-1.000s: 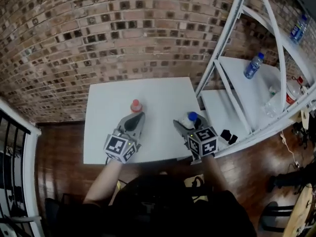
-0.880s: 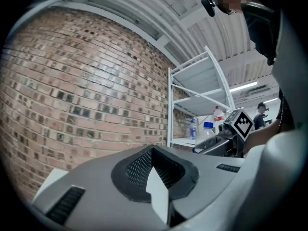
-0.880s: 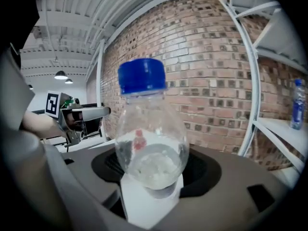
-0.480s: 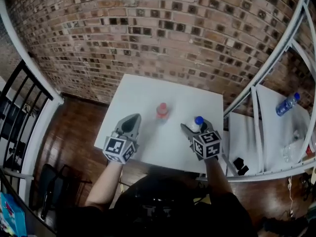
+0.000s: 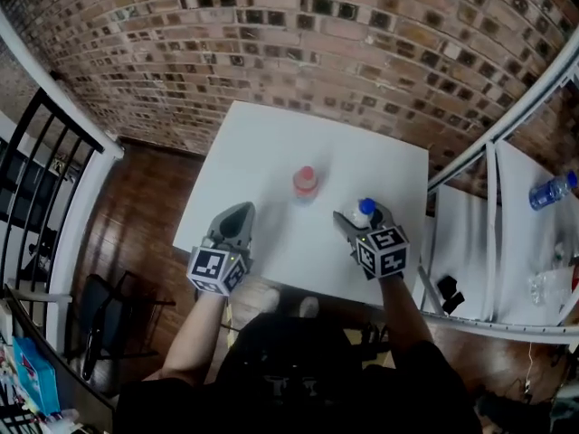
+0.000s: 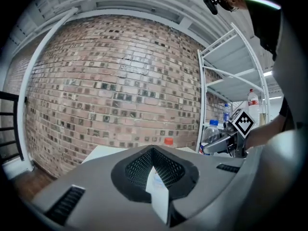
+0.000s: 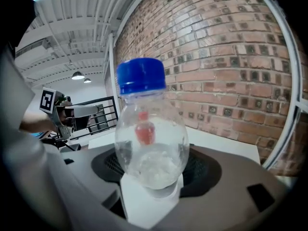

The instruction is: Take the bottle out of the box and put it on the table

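A clear bottle with a blue cap [image 5: 365, 209] [image 7: 141, 76] stands upright between the jaws of my right gripper [image 5: 358, 219] [image 7: 151, 177], which is shut on its body above the right part of the white table [image 5: 271, 143]. A second bottle with a red cap [image 5: 306, 181] [image 6: 168, 141] stands on the table's middle. My left gripper [image 5: 239, 213] [image 6: 156, 177] is shut and empty, to the left of that bottle and apart from it. In the left gripper view the right gripper [image 6: 225, 144] shows with the blue-capped bottle [image 6: 211, 131]. No box is in view.
A white metal shelf rack [image 5: 488, 197] stands right of the table, with a blue bottle [image 5: 549, 191] on a shelf. A black railing [image 5: 36, 174] is at the left, a brick wall [image 5: 298, 43] behind the table, and wood flooring [image 5: 154, 206] around it.
My left gripper has drawn back and left from the red-capped bottle, which stays put. My right gripper has sunk toward the table with the blue-capped bottle. The head view has swung left.
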Demonstrator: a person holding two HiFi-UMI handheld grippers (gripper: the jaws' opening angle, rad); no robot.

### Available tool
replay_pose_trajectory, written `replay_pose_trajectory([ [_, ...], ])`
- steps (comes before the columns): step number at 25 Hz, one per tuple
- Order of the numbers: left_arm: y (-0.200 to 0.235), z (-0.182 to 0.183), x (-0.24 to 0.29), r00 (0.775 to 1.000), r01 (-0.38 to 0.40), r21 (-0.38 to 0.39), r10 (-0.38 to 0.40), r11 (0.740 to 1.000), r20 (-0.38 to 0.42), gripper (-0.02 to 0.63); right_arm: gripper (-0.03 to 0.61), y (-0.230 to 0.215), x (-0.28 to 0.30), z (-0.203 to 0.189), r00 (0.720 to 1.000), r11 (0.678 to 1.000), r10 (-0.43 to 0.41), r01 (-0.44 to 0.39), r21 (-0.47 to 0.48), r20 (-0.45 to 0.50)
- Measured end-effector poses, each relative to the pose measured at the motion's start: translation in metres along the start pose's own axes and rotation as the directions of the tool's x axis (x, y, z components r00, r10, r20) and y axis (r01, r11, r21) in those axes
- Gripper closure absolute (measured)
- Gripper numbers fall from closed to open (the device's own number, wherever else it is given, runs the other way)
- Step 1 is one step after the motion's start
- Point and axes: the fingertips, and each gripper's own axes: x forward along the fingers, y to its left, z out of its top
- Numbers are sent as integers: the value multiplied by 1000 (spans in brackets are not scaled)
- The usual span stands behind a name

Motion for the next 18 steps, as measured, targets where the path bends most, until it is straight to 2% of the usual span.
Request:
replay_pose_trajectory([
  [7,33,-31,6,997,-74,-35,73,997,-40,612,267,-11,36,-16,998,1000,27,-27,16,-51],
  [14,51,-46,15,991,-105,-45,101,993,-84,612,265,-30,65,-13,999,1000,11,-9,30,-53],
  [18,53,-55,18,983,-109,-34,102,993,-154,612,265,-41,78,-7,999,998,7,-5,60,-31],
])
